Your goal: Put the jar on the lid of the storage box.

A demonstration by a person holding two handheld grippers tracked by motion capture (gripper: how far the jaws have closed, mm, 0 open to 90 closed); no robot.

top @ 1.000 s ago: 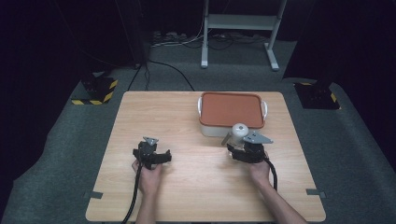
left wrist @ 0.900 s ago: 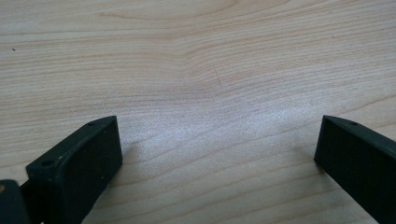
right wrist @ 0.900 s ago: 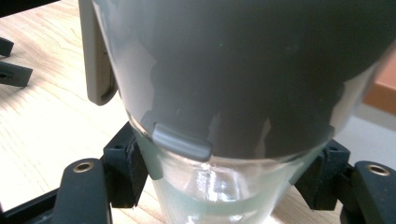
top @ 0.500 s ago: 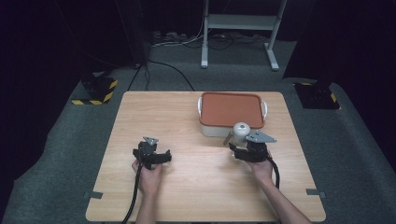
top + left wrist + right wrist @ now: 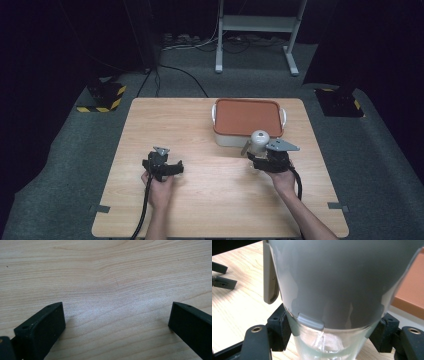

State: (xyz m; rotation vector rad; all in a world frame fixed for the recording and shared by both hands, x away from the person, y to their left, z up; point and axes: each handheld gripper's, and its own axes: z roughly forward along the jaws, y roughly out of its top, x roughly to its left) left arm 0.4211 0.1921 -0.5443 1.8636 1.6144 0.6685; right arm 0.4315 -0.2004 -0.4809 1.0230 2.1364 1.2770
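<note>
A clear glass jar (image 5: 322, 346) with a tall grey lid (image 5: 332, 277) and a flip handle stands upright between the black jaws of my right gripper (image 5: 332, 340), which is shut on the glass just under the lid. In the high view that jar (image 5: 259, 141) sits in my right gripper (image 5: 260, 161), just in front of the white container. My left gripper (image 5: 175, 168) rests on the left half of the table. Its jaws (image 5: 117, 322) are wide open, with bare wood between them.
A white container with an orange lid (image 5: 247, 116) stands at the back right of the wooden table (image 5: 200, 210), directly behind the held jar. The left gripper's jaws (image 5: 222, 277) appear far off in the right gripper view. Cables trail from both grippers toward the front edge.
The right gripper and the jar have shifted very slightly to the right. The left gripper has stayed still.
</note>
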